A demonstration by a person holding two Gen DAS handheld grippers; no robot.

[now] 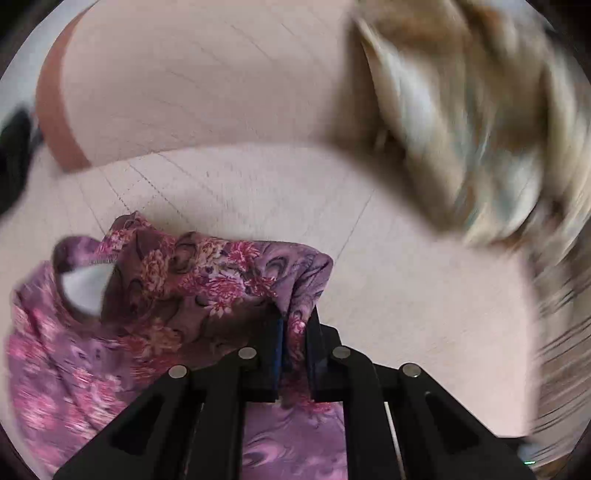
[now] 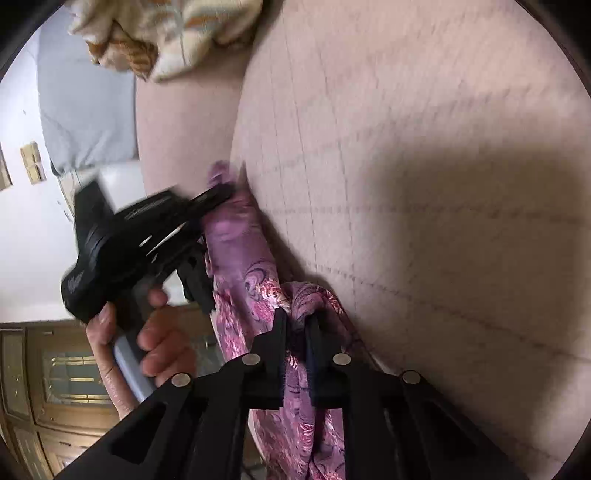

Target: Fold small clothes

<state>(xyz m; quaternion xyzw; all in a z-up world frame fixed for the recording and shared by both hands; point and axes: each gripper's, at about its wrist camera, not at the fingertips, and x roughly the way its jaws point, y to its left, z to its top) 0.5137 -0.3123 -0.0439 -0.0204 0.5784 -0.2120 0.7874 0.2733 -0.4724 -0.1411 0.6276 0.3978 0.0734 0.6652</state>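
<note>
Both the left gripper (image 1: 295, 325) and right gripper (image 2: 297, 332) fingers pinch the purple floral garment (image 1: 207, 280), apparently over the bed (image 1: 406, 295).

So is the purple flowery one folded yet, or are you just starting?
Just starting. Done: both grippers have caught the purple floral garment; the left gripper and right gripper are each shut on its cloth. In hand: it hangs bunched between them, not spread on the pink sheet. Left: every fold, and the cream patterned cloth lies crumpled.

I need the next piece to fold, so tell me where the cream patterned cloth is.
The cream patterned cloth lies bunched at the top left of the right wrist view, on the pink bed cover, well beyond the purple floral garment; in the left wrist view it blurs across the upper right.
</note>
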